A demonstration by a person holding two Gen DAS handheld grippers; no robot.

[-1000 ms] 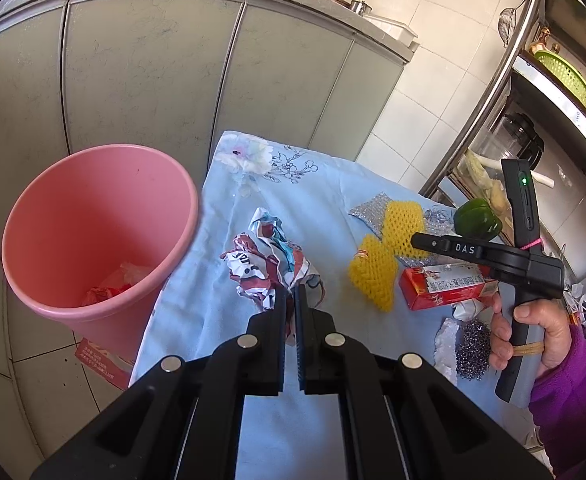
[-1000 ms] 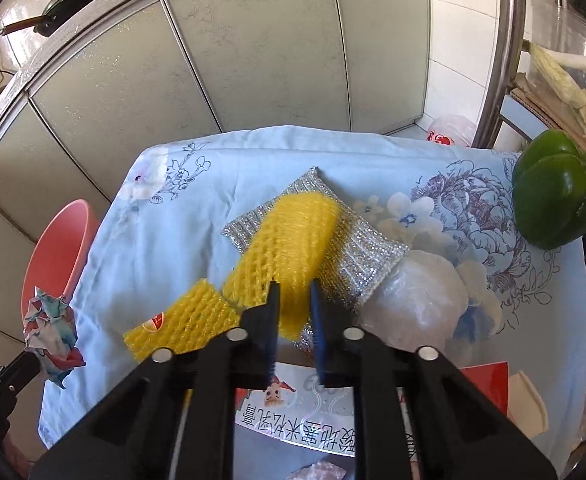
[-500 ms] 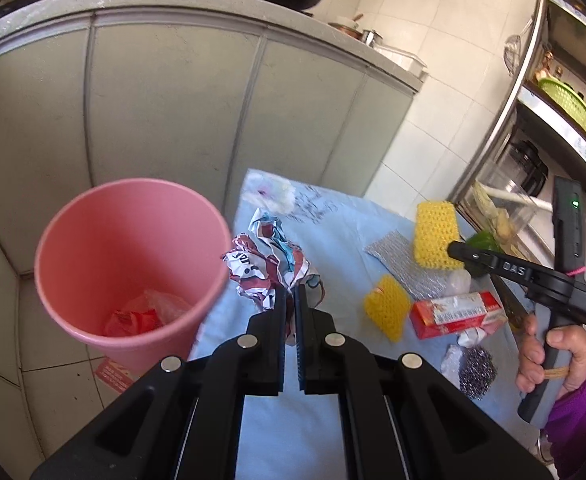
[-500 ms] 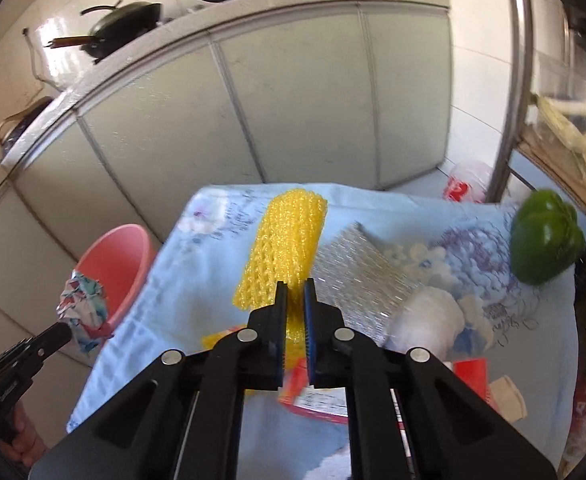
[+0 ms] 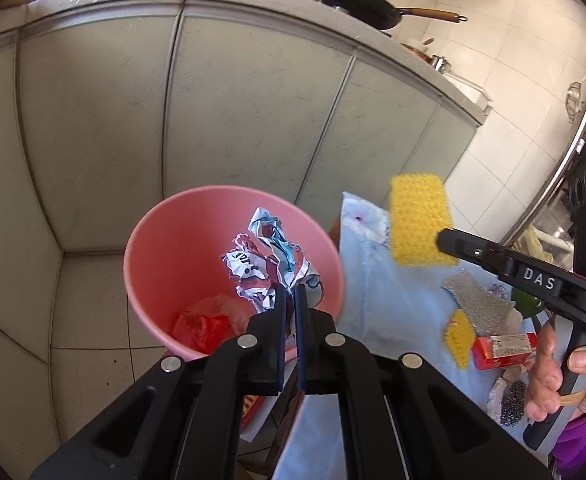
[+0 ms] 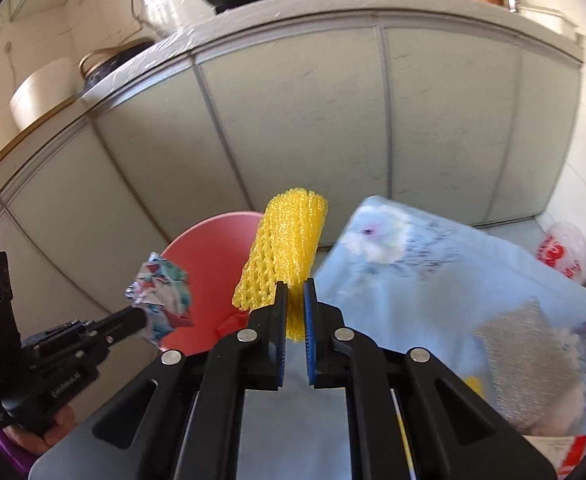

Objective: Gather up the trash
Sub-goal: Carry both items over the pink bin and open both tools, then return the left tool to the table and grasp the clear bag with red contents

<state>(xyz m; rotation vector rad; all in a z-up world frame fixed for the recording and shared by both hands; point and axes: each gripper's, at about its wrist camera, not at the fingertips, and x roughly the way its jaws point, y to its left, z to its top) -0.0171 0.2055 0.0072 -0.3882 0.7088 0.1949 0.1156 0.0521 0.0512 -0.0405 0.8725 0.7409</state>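
My left gripper (image 5: pixel 289 293) is shut on a crumpled printed wrapper (image 5: pixel 267 258) and holds it over the mouth of the pink bin (image 5: pixel 165 240), which has a red bag (image 5: pixel 203 324) in its bottom. My right gripper (image 6: pixel 295 290) is shut on a yellow foam net (image 6: pixel 287 240) and holds it in the air between the bin (image 6: pixel 213 240) and the table's left edge. The net (image 5: pixel 419 220) and right gripper (image 5: pixel 445 240) show in the left wrist view. The left gripper (image 6: pixel 143 318) with the wrapper (image 6: pixel 159 298) shows in the right wrist view.
The table has a pale blue flowered cloth (image 5: pixel 389 300). On it lie a second yellow net (image 5: pixel 461 338), a silver mesh pad (image 5: pixel 479 304), a red carton (image 5: pixel 501 350), a steel scourer (image 5: pixel 513 402) and a green pepper (image 5: pixel 527 306). Grey cabinets (image 6: pixel 293 120) stand behind the bin.
My left gripper has carried the wrapper left, from above the table to over the bin. My right gripper has shut on the yellow net, lifted it off the table and moved it toward the bin.
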